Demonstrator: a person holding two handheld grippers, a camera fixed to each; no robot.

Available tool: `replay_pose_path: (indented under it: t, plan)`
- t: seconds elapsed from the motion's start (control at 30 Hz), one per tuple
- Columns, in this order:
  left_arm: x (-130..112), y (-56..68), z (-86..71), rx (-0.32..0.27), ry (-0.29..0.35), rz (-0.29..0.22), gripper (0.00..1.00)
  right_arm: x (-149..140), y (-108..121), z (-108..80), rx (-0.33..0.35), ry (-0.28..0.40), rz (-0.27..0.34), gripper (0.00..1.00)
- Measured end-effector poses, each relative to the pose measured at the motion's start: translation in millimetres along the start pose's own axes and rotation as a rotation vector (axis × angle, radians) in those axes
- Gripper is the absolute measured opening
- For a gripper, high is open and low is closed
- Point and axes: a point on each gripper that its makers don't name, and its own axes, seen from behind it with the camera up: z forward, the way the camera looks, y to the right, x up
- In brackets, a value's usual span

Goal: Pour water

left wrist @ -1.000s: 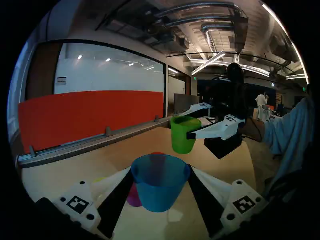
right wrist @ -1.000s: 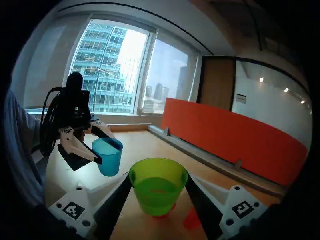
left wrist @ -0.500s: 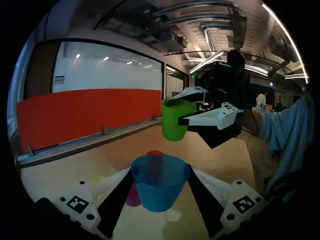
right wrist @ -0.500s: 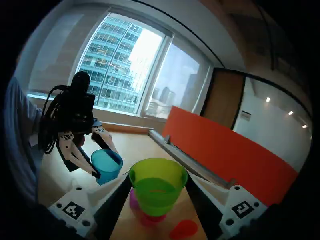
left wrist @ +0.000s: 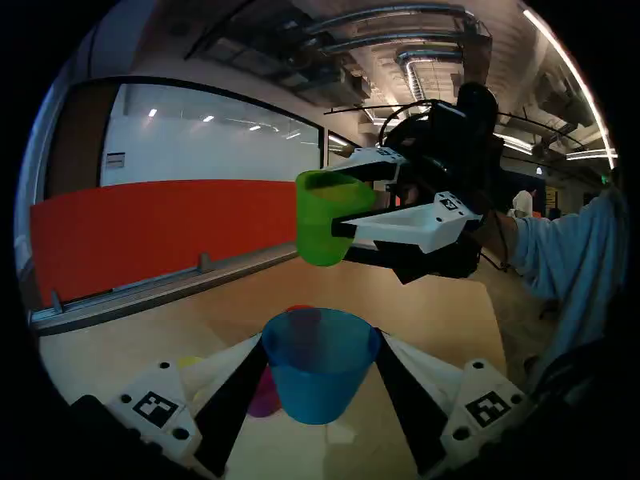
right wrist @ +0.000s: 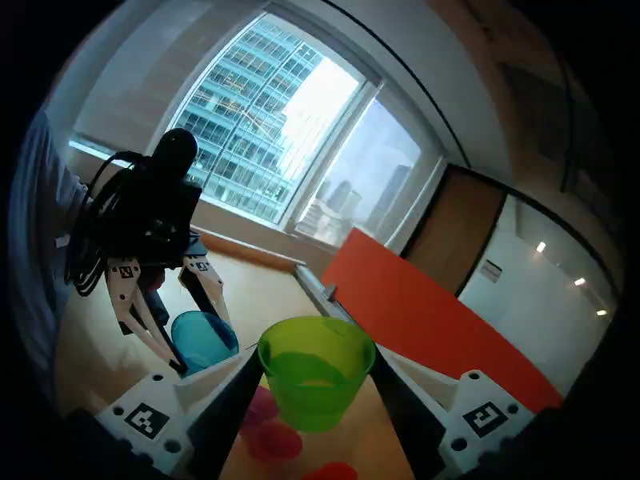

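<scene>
Left gripper view: the left gripper (left wrist: 320, 352) has its two black fingers (left wrist: 240, 392) closed against opposite sides of a translucent blue plastic cup (left wrist: 320, 372), which is held upright above the pale wooden surface (left wrist: 232, 308). Higher up and farther off, the right gripper (left wrist: 334, 204) grips a translucent green plastic cup (left wrist: 320, 220) between its white fingers, the cup roughly upright and well clear of the surface. The two cups are apart, the green one standing above the level of the blue cup's rim. A light blue sleeve (left wrist: 568, 256) leads to the hand (left wrist: 498, 238) holding the right gripper. Low on the surface behind the blue cup sit a small purple cup (left wrist: 264, 398) and a red cup (left wrist: 301, 309). An orange wall panel (left wrist: 160, 228) runs along the far edge of the surface.

Right gripper view: the green cup is clamped between this gripper's own fingers, its inside darker in the lower half. To the left the left gripper holds the blue cup, whose opening faces the camera. Pink and red round shapes (right wrist: 272, 440) lie below the green cup; whether they are cups or lids cannot be told. A large window (right wrist: 264, 152) shows tall buildings.
</scene>
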Motion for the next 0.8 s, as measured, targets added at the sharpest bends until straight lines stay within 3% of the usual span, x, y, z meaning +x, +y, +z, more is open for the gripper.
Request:
replay_pose_path:
  t: [0.8]
  plan:
    - [3.1, 1.9, 4.5, -0.016, 0.025, -0.014, 0.89, 22.6, 18.3, 26.3, -0.026, -0.001, -0.257, 0.92]
